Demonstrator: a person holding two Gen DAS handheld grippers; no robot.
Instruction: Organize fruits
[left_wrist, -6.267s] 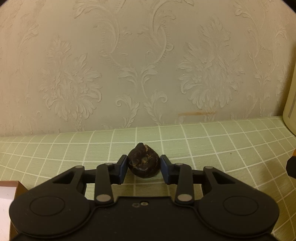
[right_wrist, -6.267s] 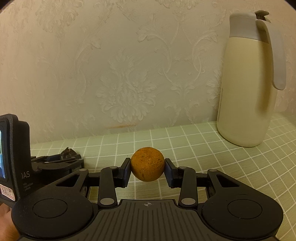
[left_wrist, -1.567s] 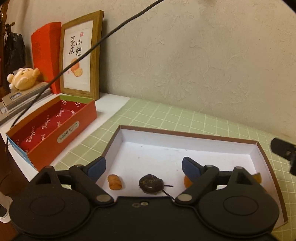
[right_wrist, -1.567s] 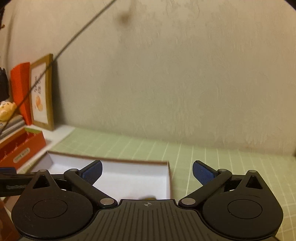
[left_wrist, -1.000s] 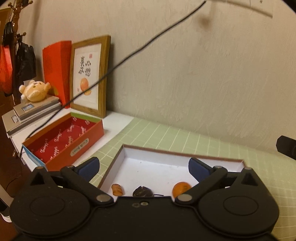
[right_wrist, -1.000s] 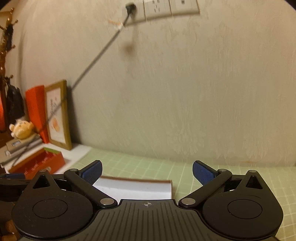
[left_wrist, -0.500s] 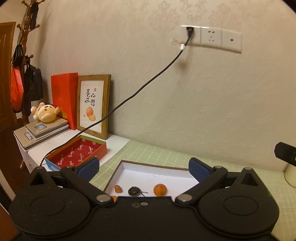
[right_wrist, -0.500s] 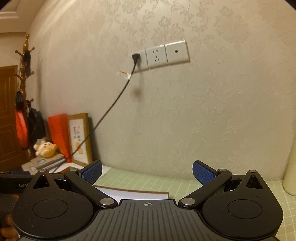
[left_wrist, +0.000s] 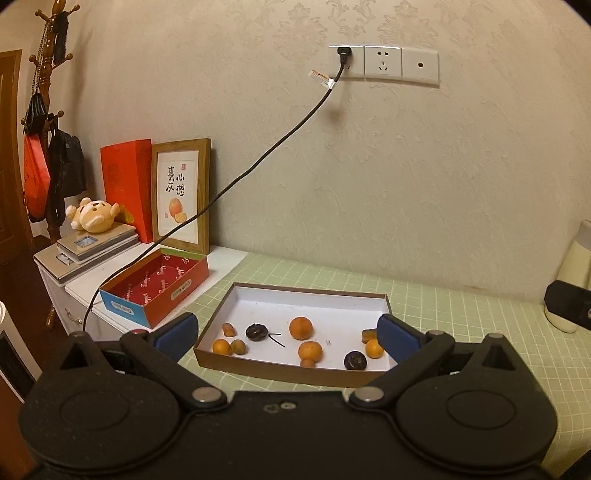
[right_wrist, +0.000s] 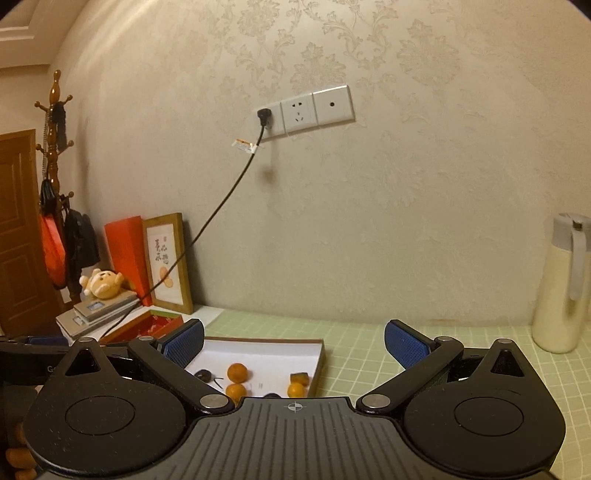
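Two grippers hover above the green checked tablecloth (left_wrist: 461, 306), each with its blue-padded jaws spread wide and nothing between them. The left gripper (left_wrist: 288, 334) faces the shallow white-lined box (left_wrist: 310, 291) almost squarely, so that the box sits framed between its two fingers, just ahead and below. Inside lie the fruits: a larger orange (left_wrist: 301, 328) near the centre, a second orange (left_wrist: 310, 350) nearer the front wall, a dark wrinkled fruit with a stem (left_wrist: 257, 332) to the left, another dark fruit (left_wrist: 355, 360) toward the near right corner, and several smaller orange pieces along the left and right sides. From the right gripper (right_wrist: 293, 345) the same box lies ahead and to the left, its right wall roughly under the midline of the jaws. The box's long axis runs left to right, parallel to the far wall. No fruit is visible outside the box, so sorting appears largely complete; the left gripper seems the better placed for any further reach. To the far right stands a cream jug (right_wrist: 559, 284), well apart; to the far left, an open red box (left_wrist: 159, 286).
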